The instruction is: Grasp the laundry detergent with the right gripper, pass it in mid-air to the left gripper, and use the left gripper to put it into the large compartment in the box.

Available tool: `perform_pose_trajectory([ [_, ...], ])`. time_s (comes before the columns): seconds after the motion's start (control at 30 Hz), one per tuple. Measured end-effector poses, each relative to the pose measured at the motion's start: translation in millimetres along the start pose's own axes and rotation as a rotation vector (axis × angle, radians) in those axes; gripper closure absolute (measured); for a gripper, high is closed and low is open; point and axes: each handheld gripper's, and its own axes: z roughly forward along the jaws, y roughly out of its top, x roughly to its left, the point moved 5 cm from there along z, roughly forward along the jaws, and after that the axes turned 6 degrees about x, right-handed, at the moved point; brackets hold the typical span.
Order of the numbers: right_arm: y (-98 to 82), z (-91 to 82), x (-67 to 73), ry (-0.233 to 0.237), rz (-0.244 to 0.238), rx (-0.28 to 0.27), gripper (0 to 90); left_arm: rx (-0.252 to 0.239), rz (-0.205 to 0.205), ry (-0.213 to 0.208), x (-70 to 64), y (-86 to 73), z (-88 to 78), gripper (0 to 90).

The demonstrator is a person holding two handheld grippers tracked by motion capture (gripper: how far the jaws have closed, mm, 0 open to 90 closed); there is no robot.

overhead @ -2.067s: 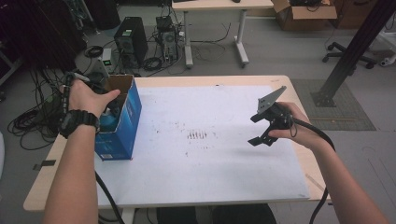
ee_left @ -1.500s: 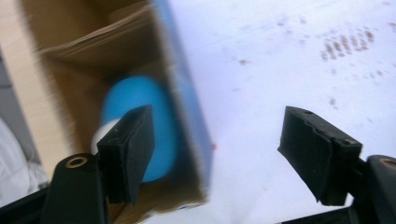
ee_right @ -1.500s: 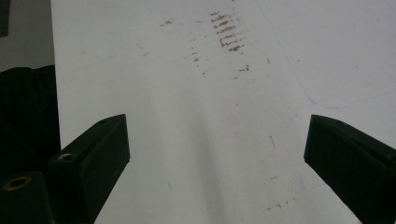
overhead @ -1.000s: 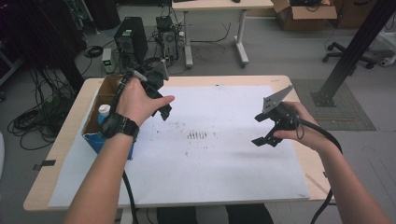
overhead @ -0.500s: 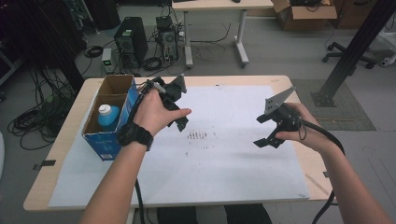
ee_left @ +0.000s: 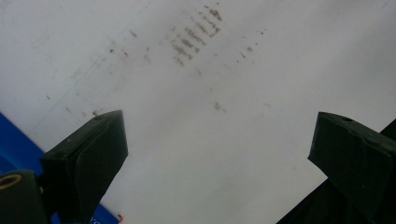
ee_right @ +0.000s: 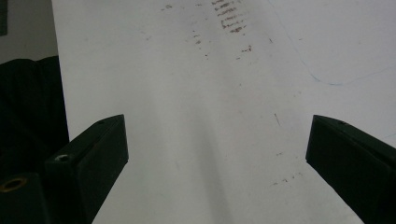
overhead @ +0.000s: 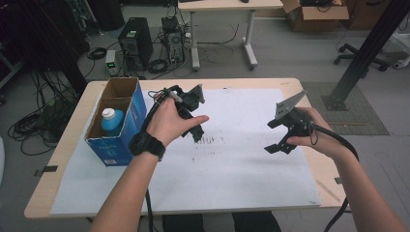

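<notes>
I am working with two grippers over one table (overhead: 63,145), a pale wooden top covered by one large sheet of white paper (overhead: 232,174). The left gripper (overhead: 196,130) is hovering over the middle of the sheet, near a patch of short brownish smudge marks (overhead: 205,141); its jaws have just been opening and are now standing spread wide with nothing between them, as the left gripper view is showing over bare, matte paper. The right gripper (overhead: 276,142) is hanging above the right part of the sheet, well apart from the left one, jaws likewise spread and empty. At the table's left edge one blue cardboard box (overhead: 121,130) is standing upright with its flaps open, holding one bottle (overhead: 112,121) with a white cap and light-blue body.
</notes>
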Motion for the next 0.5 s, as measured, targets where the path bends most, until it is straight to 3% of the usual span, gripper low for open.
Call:
perform_pose_trajectory([
  [0.5,1.5,1.3,1.3,-0.003,-0.005,0.005,4.9,-0.001,0.009,-0.002,-1.9,-2.1,-1.0,4.8],
])
